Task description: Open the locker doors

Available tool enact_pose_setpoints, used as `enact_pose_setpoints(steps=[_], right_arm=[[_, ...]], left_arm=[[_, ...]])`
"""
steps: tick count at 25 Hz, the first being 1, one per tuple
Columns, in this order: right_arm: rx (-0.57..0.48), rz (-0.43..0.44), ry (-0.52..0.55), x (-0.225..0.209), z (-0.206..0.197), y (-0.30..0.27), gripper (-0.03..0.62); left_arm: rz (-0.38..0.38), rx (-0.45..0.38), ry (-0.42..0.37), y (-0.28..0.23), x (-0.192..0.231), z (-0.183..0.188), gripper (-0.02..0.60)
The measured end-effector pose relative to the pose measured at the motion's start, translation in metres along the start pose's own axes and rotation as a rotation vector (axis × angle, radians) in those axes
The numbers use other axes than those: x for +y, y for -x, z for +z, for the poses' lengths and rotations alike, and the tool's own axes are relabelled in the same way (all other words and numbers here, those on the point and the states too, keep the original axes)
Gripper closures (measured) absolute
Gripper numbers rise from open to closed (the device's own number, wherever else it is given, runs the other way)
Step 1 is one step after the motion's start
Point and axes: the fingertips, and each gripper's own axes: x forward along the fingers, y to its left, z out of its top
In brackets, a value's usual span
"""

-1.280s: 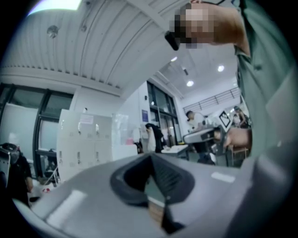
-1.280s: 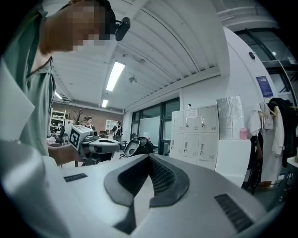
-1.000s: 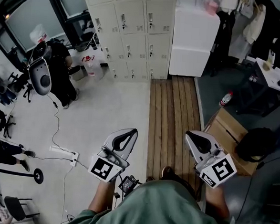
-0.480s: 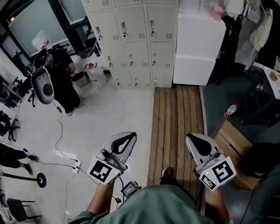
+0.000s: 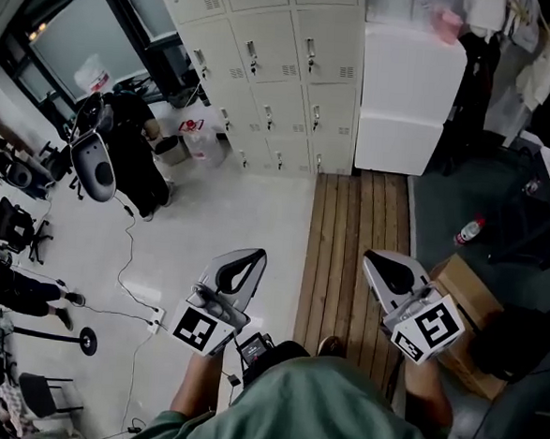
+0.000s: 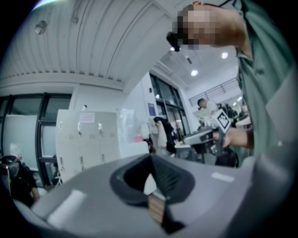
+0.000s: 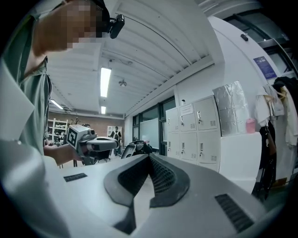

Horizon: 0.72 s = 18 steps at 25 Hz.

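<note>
Left hand-held gripper [image 5: 242,263], right hand-held gripper [image 5: 382,265]: both pressed together, empty. Lockers [image 5: 285,69] far, shut. Risk: tripping on floor cable [image 5: 128,238] while approaching.

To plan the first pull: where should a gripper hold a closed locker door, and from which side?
Pinch the small upright handle on the locker door, coming straight from the front. It is the only protruding part, and it sits near the door's left edge, so hinges are probably right.

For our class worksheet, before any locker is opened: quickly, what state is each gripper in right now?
Left gripper: shut, jaws together, nothing held.
Right gripper: shut, jaws together, nothing held.
</note>
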Motion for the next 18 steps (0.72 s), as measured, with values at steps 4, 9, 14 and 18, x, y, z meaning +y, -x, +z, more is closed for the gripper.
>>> enact_pose_setpoints(steps=[4,9,14,18], right_arm=[[0.000,0.015,-0.006,-0.016,0.000,-0.014,0.589],[0.010,0.001,-0.013,-0.041,-0.006,-0.037,0.589],[0.019,-0.034,-0.019,-0.070,-0.011,-0.071,0.589],[0.018,-0.054,-0.006,-0.088,-0.007,-0.108,0.589]], left_arm=[[0.001,0.017,0.004,-0.017,0.010,-0.007,0.588],[-0.024,0.018,0.017,-0.047,0.029,-0.019,0.588],[-0.052,0.004,0.025,-0.078,0.062,-0.032,0.588],[-0.049,-0.025,0.019,-0.094,0.105,-0.035,0.588]])
